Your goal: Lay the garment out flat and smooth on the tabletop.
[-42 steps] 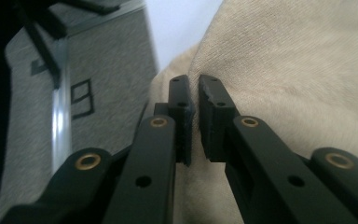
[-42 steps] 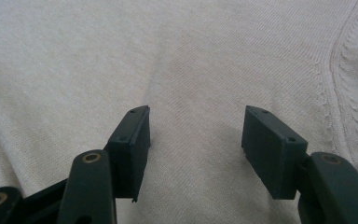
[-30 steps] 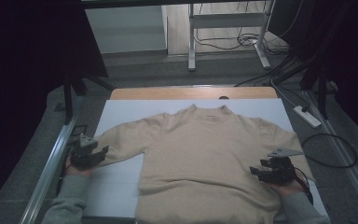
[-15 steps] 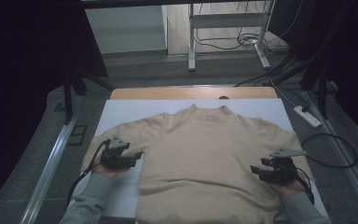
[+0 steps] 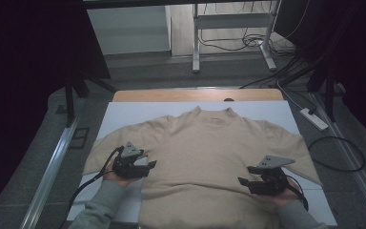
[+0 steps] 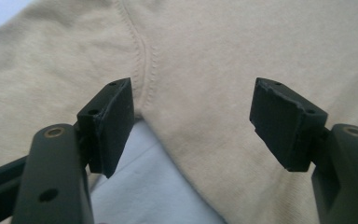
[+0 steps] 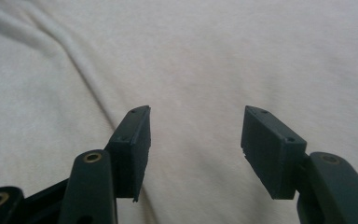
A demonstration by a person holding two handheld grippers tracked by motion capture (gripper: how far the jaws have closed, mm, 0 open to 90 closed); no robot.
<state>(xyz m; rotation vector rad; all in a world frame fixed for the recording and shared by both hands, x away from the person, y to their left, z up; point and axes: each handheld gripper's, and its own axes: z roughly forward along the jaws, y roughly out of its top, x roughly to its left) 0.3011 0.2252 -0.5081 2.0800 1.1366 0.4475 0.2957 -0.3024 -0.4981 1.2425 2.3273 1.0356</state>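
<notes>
The left tool stands open over the sweater, at the spot where the left sleeve meets the body. Its jaws have just been opening, and nothing is caught between them. In the left gripper view the two black pads hang well apart above the armpit seam, with beige cloth beyond them and a wedge of the pale sheet showing underneath. From the pictures I cannot tell whether the pads brush the cloth.

The right tool is open too, wide, with nothing gripped. It sits low over the near right part of the sweater's body, beside the right sleeve. In the right gripper view its pads frame plain beige knit, and a soft raised fold runs across the cloth from the far left toward the left pad.

The sweater lies face up and spread out on the white sheet that covers the surface. Its collar points to the far side and its hem comes toward the near edge. Both sleeves slant outward and down. The left one reaches close to the sheet's left edge. The knit is a plain sandy beige with no pattern, mostly smooth, with a few shallow creases across the lower body between the two tools. A strip of bare wood shows at the far end of the surface beyond the sheet.
</notes>
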